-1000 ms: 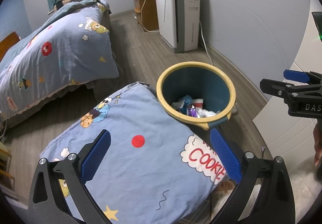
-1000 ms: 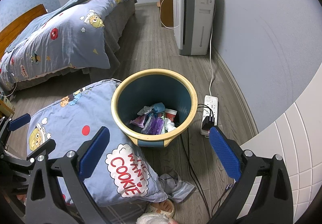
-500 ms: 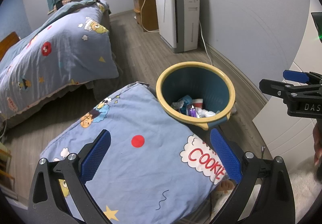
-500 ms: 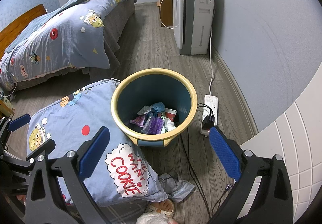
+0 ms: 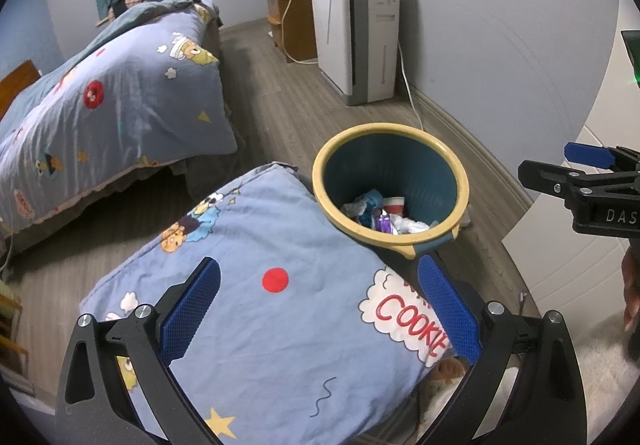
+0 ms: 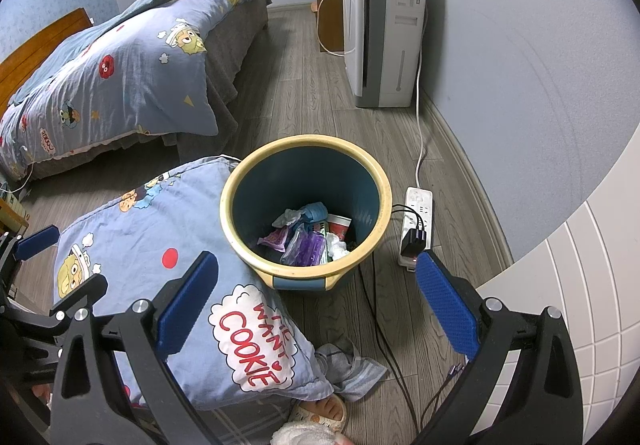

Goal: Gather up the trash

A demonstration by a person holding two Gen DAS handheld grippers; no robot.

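A blue trash bin with a yellow rim (image 6: 234, 181) stands on the wood floor; it also shows in the left wrist view (image 5: 320, 165). Inside lies trash (image 6: 312, 237): purple wrappers, crumpled tissue, a red-and-white cup, also seen in the left wrist view (image 5: 384, 215). My left gripper (image 5: 320, 309) is open and empty above a blue cartoon pillow (image 5: 260, 305). My right gripper (image 6: 316, 301) is open and empty, above the bin's near edge. The right gripper also shows at the right of the left wrist view (image 5: 592, 181).
The pillow (image 6: 160, 245) leans against the bin's left side. A bed with a blue quilt (image 6: 120, 77) is at the left. A white air purifier (image 6: 380, 37) stands by the wall. A power strip (image 6: 418, 221) with cables lies right of the bin. A grey cloth (image 6: 352, 369) and a slippered foot (image 6: 320, 413) are near.
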